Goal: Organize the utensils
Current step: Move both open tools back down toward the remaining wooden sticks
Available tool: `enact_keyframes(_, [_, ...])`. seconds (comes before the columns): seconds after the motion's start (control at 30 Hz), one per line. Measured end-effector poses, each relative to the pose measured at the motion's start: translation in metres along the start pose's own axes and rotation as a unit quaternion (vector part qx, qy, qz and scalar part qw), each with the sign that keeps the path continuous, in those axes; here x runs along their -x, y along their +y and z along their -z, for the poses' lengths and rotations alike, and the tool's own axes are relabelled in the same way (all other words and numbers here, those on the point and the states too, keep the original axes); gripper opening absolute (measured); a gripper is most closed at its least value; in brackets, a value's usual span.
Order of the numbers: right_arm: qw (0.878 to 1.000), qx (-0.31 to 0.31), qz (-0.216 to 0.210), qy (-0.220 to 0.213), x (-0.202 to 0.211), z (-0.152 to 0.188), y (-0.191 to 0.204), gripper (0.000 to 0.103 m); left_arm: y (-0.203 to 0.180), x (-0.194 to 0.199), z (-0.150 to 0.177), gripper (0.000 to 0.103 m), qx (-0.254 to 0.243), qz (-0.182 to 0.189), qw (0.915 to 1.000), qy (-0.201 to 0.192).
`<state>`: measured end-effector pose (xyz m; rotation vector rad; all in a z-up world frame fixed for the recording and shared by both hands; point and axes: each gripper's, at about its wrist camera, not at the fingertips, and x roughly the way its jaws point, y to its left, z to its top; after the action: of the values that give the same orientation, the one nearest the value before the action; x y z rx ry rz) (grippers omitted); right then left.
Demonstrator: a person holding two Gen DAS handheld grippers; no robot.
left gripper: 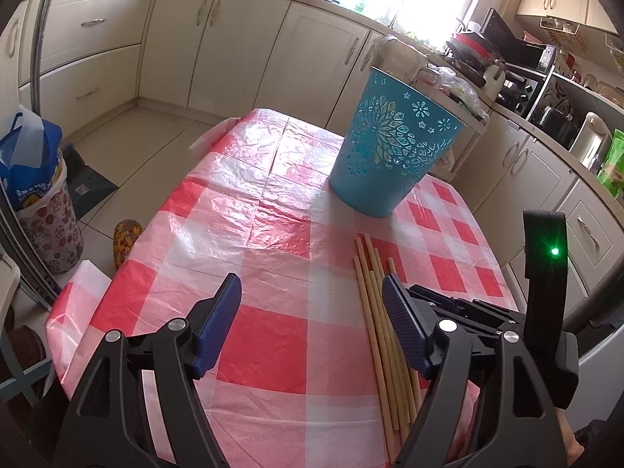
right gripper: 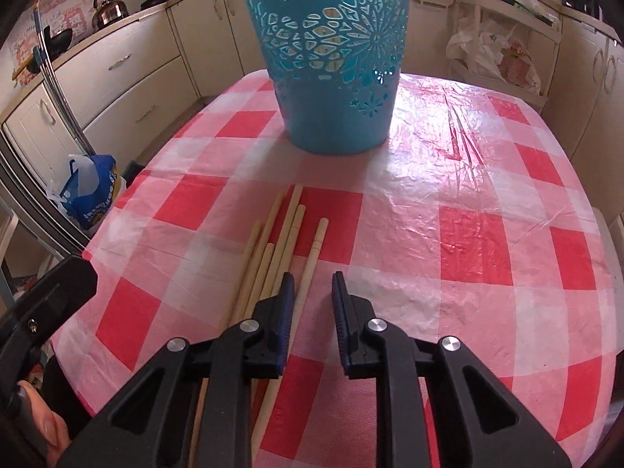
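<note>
Several wooden chopsticks [left gripper: 374, 296] lie side by side on the red-and-white checked tablecloth [left gripper: 265, 210]. A teal cut-out bucket [left gripper: 394, 148] stands upright beyond them. My left gripper [left gripper: 312, 292] is open and empty, just left of the chopsticks, its right finger over them. In the right wrist view the chopsticks [right gripper: 273, 249] lie ahead and left of my right gripper [right gripper: 312, 284], which is open with a narrow gap and empty; one chopstick [right gripper: 312, 257] runs toward that gap. The bucket [right gripper: 331, 62] stands behind. The right gripper's body also shows in the left wrist view [left gripper: 542, 273].
Kitchen cabinets [left gripper: 218, 39] ring the table. A bin with a blue bag [left gripper: 35, 179] stands on the floor at the left. A rack with plastic bags [right gripper: 495, 50] stands behind the table. The table edge [left gripper: 97, 273] drops off at the left.
</note>
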<state>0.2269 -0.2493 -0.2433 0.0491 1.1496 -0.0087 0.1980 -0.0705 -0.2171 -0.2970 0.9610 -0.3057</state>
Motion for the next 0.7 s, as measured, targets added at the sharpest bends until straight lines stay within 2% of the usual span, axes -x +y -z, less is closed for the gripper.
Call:
enact_keyframes(0.1, [1.0,0.001,0.004,0.006,0.001,0.001,-0.007,0.01,-0.007,-0.004,0.0,0.071,-0.013,-0.003,0.9999,0.009])
enact_keyframes(0.37, [1.0,-0.012,0.009,0.0,0.016,0.017,-0.044,0.009,-0.04,-0.039,0.001,0.071,-0.085,-0.045,0.993,0.069])
enact_keyframes(0.6, [0.999,-0.028,-0.015,-0.013,0.018,0.022,-0.053,0.008,-0.05,-0.062,0.004,0.071,-0.088,-0.076,0.9877,0.104])
enact_keyframes(0.7, [0.999,-0.036,-0.026,-0.014,0.019,0.022,-0.056,0.008,-0.055,-0.067,0.006,0.071,-0.1,-0.093,0.9848,0.107])
